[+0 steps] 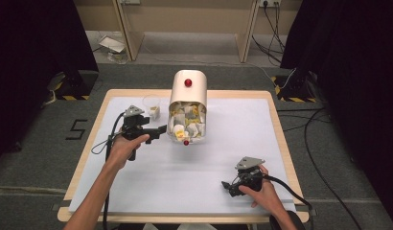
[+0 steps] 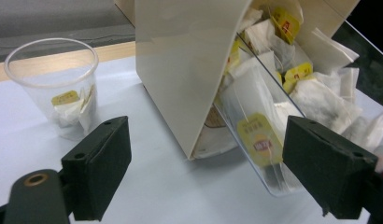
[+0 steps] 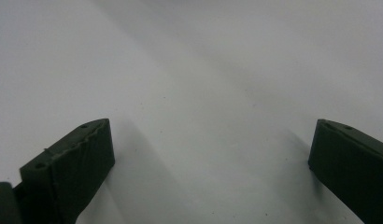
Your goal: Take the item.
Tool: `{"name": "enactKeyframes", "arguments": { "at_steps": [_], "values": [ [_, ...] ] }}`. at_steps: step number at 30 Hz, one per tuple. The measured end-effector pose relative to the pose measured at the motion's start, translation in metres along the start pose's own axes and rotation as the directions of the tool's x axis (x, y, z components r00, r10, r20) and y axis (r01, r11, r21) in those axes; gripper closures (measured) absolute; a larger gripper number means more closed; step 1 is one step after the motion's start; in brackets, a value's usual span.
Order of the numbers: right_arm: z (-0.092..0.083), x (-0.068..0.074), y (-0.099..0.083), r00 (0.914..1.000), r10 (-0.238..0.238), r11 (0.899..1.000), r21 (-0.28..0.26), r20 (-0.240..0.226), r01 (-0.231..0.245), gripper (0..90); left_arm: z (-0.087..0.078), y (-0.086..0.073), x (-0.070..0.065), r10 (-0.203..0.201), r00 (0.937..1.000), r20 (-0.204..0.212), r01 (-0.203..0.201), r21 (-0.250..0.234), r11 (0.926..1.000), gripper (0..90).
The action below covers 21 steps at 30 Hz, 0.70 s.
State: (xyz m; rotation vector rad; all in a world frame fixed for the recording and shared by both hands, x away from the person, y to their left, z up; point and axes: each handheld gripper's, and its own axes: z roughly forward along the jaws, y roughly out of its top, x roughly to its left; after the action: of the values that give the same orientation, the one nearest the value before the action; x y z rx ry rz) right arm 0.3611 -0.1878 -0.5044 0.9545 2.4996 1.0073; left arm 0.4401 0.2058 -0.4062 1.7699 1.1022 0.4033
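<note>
Facing dispenser (image 2: 180, 70), left gripper (image 2: 206, 172) released; right gripper (image 3: 210, 172) released over bare sheet (image 3: 203, 70).

Bright, even overhead light on the white tabletop (image 1: 199, 172); dark curtains at both sides. Gripper views are soft, with blurred shadows under the fingers (image 3: 68, 172).
</note>
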Motion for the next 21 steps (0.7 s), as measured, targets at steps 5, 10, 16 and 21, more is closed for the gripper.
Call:
{"name": "enactKeyframes", "arguments": {
  "at_steps": [5, 10, 16, 21],
  "values": [
    [0.000, 0.000, 0.000, 1.0000, -0.002, 1.000, -0.001, 0.000, 0.002, 0.8, -0.005, -0.012, -0.002, -0.002, 1.0000, 0.005, 0.002, -0.009, 1.0000, 14.7],
    [0.000, 0.000, 0.000, 1.0000, 0.000, 1.000, 0.000, 0.000, 0.000, 0.8, -0.010, -0.026, -0.003, 0.001, 1.0000, 0.006, -0.001, -0.005, 1.0000, 14.8],
    [0.000, 0.000, 0.000, 1.0000, -0.002, 1.000, 0.000, 0.000, 0.002, 0.8, -0.015, -0.041, -0.006, 0.012, 0.9999, 0.010, -0.012, -0.005, 0.9999, 14.8],
    [0.000, 0.000, 0.000, 1.0000, -0.002, 1.000, 0.000, 0.000, 0.002, 0.8, -0.016, -0.053, -0.011, 0.024, 0.9996, 0.017, -0.024, 0.002, 0.9997, 14.7]
  ]
}}
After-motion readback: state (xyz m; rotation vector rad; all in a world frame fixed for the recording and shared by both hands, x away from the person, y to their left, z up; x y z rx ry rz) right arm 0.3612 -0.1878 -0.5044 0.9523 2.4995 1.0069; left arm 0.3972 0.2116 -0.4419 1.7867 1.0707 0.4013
